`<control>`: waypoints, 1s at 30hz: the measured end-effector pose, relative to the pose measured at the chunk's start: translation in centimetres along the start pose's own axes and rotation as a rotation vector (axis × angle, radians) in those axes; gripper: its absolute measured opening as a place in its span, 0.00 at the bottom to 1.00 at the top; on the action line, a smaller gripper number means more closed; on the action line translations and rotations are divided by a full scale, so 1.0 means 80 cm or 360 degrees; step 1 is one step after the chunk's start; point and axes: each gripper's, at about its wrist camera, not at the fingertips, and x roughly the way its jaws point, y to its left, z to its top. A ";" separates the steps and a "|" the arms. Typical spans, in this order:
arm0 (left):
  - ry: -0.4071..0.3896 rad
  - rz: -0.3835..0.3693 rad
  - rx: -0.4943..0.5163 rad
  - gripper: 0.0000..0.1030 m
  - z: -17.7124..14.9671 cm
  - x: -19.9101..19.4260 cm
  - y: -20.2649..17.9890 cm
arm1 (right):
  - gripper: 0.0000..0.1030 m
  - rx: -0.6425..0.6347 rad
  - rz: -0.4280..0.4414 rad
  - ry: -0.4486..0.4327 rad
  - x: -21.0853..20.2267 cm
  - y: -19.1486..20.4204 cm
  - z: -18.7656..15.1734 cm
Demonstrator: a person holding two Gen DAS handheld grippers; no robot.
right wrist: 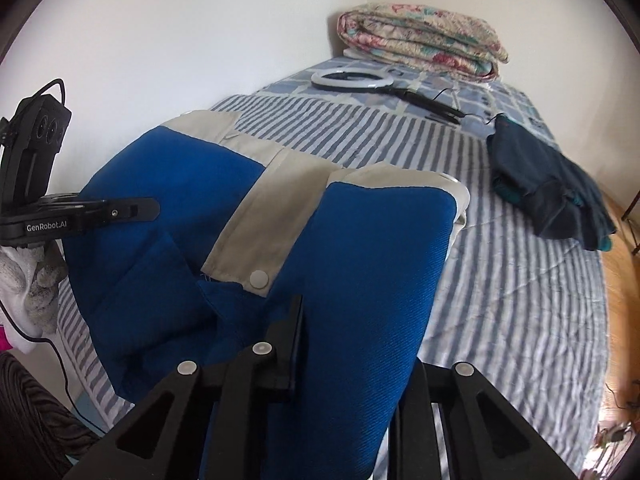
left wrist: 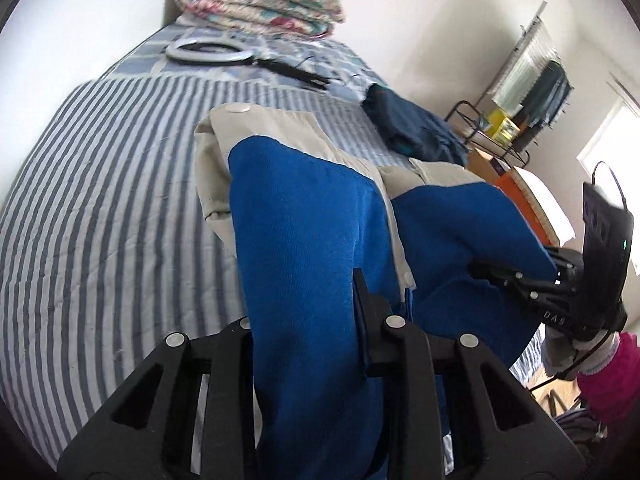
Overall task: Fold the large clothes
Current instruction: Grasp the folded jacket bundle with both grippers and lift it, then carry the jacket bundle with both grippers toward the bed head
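Note:
A large blue and beige garment (left wrist: 296, 216) with snap buttons lies on the striped bed, its near edge lifted. My left gripper (left wrist: 308, 320) is shut on the garment's blue fabric, which drapes over and hides one finger. My right gripper (right wrist: 352, 328) is shut on the same garment (right wrist: 360, 248) at its other near corner; cloth hides its right finger. The right gripper also shows in the left wrist view (left wrist: 500, 276), clamped on the blue edge. The left gripper shows in the right wrist view (right wrist: 148, 208), clamped on the garment's left side.
The striped bedspread (left wrist: 100, 200) covers the bed. A dark blue crumpled garment (right wrist: 544, 184) lies at the right edge. A ring light (right wrist: 352, 80) with a black handle and a folded floral quilt (right wrist: 420, 40) sit at the far end. A rack (left wrist: 520, 92) stands beside the bed.

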 end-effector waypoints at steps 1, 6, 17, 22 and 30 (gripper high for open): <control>-0.0009 -0.0016 0.0018 0.24 -0.002 -0.005 -0.011 | 0.18 -0.0007 -0.0018 -0.0011 -0.012 -0.002 -0.003; -0.0041 -0.0074 0.0104 0.24 0.001 -0.016 -0.058 | 0.18 -0.0041 -0.0108 -0.0047 -0.056 -0.014 -0.006; -0.0082 -0.0154 0.0263 0.23 0.027 -0.002 -0.135 | 0.18 -0.0073 -0.0263 -0.0087 -0.111 -0.050 -0.011; -0.0073 -0.0191 0.0292 0.23 0.049 0.024 -0.159 | 0.18 -0.0051 -0.0316 -0.0093 -0.121 -0.082 -0.012; -0.0095 -0.0243 0.0309 0.23 0.092 0.077 -0.198 | 0.17 -0.0041 -0.0412 -0.0127 -0.123 -0.140 0.002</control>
